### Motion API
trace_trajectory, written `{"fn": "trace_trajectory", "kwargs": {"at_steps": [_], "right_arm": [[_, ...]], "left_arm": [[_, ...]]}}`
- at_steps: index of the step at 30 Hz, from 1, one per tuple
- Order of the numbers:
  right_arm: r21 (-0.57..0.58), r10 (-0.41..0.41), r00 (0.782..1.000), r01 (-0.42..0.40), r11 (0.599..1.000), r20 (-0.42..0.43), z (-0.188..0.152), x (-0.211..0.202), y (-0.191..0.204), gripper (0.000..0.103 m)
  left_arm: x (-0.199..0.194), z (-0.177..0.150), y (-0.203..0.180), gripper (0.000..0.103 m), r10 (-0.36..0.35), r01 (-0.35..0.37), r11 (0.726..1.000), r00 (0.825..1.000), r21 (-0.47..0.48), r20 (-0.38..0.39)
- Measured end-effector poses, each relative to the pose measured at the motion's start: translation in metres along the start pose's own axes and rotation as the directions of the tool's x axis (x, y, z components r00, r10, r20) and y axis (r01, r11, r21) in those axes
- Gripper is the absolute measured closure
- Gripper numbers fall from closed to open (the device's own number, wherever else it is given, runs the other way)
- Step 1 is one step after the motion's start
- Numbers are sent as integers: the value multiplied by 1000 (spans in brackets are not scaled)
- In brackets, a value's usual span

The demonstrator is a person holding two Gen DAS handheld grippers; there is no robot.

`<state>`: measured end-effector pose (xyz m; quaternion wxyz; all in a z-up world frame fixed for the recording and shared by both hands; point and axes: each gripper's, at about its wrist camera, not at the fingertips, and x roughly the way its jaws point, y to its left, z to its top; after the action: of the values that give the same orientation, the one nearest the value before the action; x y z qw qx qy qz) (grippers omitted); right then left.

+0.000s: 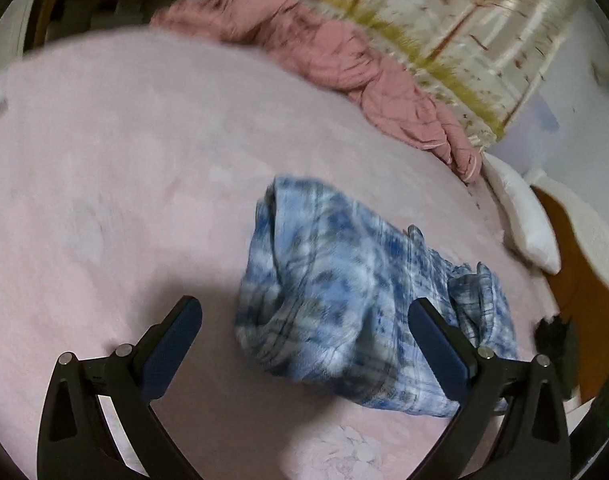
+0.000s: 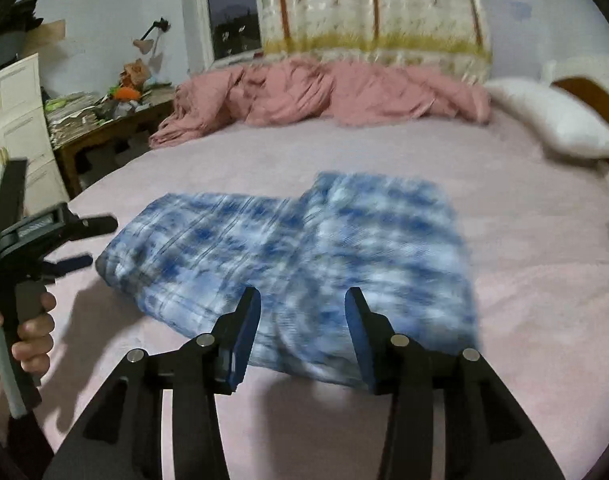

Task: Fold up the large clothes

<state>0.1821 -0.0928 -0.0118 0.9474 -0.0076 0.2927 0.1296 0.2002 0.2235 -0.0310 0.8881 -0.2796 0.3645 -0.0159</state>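
A blue-and-white patterned garment [image 2: 304,232] lies folded in a rough rectangle on the pink bed sheet [image 2: 524,280]. In the right wrist view my right gripper [image 2: 303,294] hovers over its near edge, jaws apart, nothing pinched between the pads. My left gripper [image 2: 80,240] shows at the left of that view, held by a hand [image 2: 32,332], beside the garment's left end. From the left wrist view the garment [image 1: 344,300] looks bunched, and my left gripper [image 1: 304,308] stands wide open just in front of it, empty.
A pink quilt [image 2: 324,92] is heaped along the far side of the bed. A white pillow [image 2: 552,124] rests by the wooden headboard [image 2: 592,96]. Left of the bed are a cluttered wooden table [image 2: 104,128] and a white cabinet [image 2: 12,120].
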Motion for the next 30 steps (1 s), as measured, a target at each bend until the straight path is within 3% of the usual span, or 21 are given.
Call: {"fn": "trace_trajectory", "kwargs": {"at_steps": [3, 5, 8, 12, 14, 16, 19, 22, 25, 27, 30], "right_arm": [[40, -54, 997, 52, 998, 52, 2, -16, -14, 58], [42, -57, 998, 56, 998, 32, 0, -15, -20, 59], [68, 23, 999, -21, 997, -25, -8, -6, -24, 72], [53, 106, 992, -103, 993, -63, -18, 17, -14, 76], [90, 137, 983, -126, 988, -125, -16, 37, -15, 82], [138, 169, 976, -149, 979, -140, -12, 47, -18, 84], [102, 142, 977, -127, 987, -161, -10, 53, -11, 84], [52, 126, 981, -120, 991, -151, -8, 45, -4, 84], [64, 130, 983, -122, 990, -127, -4, 25, -9, 84], [85, 127, 984, -118, 989, -121, 0, 6, -17, 84], [93, 128, 989, -121, 988, -73, 7, -27, -32, 84]], "left_arm": [[12, -3, 7, 5, -75, 71, 996, 995, -58, -71], [18, -8, 9, 6, -94, 85, 993, 990, -82, -108], [25, -14, 10, 7, -73, 60, 994, 989, -96, -132], [28, -17, 2, 8, -66, 60, 997, 989, -46, -131], [33, -19, 0, 18, -113, 109, 994, 981, -31, -160], [33, -19, 1, 61, -130, 126, 991, 979, -36, -159], [40, -21, 7, 83, -186, 173, 981, 966, -88, -180], [25, -20, -5, 92, -186, 184, 983, 977, -26, -108], [-1, -25, -40, 93, -146, 144, 978, 989, 150, 2], [-8, -28, -57, 93, -146, 140, 972, 989, 187, 19], [-21, -32, -83, 93, -200, 184, 952, 979, 246, 44]]}}
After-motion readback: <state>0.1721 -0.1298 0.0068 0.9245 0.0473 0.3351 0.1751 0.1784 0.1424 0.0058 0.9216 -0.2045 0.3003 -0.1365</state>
